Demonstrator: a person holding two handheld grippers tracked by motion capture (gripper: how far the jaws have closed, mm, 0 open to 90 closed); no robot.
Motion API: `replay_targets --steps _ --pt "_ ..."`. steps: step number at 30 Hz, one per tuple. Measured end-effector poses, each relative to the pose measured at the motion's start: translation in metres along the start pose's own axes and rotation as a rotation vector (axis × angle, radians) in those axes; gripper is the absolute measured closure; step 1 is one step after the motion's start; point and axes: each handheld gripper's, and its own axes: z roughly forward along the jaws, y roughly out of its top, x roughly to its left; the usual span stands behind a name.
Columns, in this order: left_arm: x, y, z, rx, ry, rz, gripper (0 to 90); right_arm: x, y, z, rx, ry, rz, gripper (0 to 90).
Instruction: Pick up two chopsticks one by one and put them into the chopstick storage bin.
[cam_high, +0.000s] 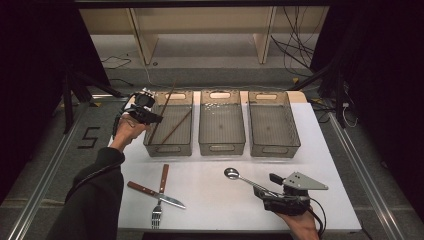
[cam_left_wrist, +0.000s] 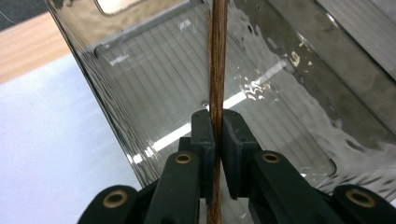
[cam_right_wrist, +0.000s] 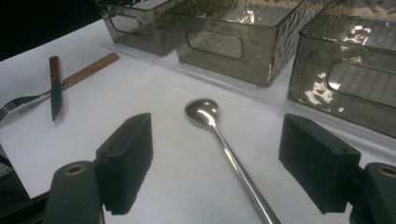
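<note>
Beside the glossy, rippled smoky-plastic bin (cam_left_wrist: 299, 70), a matt brown wooden chopstick (cam_left_wrist: 217, 60) is showing grain; the polished metal spoon (cam_right_wrist: 219, 130) is gleaming on the matt white surface (cam_right_wrist: 163, 93).

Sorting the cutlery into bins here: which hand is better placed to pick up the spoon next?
Right. The right gripper has open jaws either side of the spoon handle on the table, while the left gripper is shut on a chopstick over the left bin.

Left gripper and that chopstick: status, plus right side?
Left gripper shut on chopstick, over left bin. Right gripper open, straddling spoon on table. Second chopstick already in bin.
</note>
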Motion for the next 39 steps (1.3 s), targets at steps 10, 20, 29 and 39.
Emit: replay_targets --steps 10,20,29,39 --pt "0.002 -0.008 0.012 0.045 -0.003 -0.027 82.9 0.0 0.0 0.0 0.001 0.001 0.0 26.7" --pt "0.002 -0.01 0.018 0.063 0.016 -0.052 80.8 0.0 0.0 0.0 0.0 -0.001 -0.001 26.7" --pt "0.004 -0.012 0.014 0.04 0.046 -0.072 69.7 0.0 0.0 0.0 0.0 -0.001 -0.001 26.7" --pt "-0.003 -0.012 -0.01 -0.021 0.03 -0.095 43.6 0.0 0.0 0.0 0.0 0.0 -0.003 26.7"
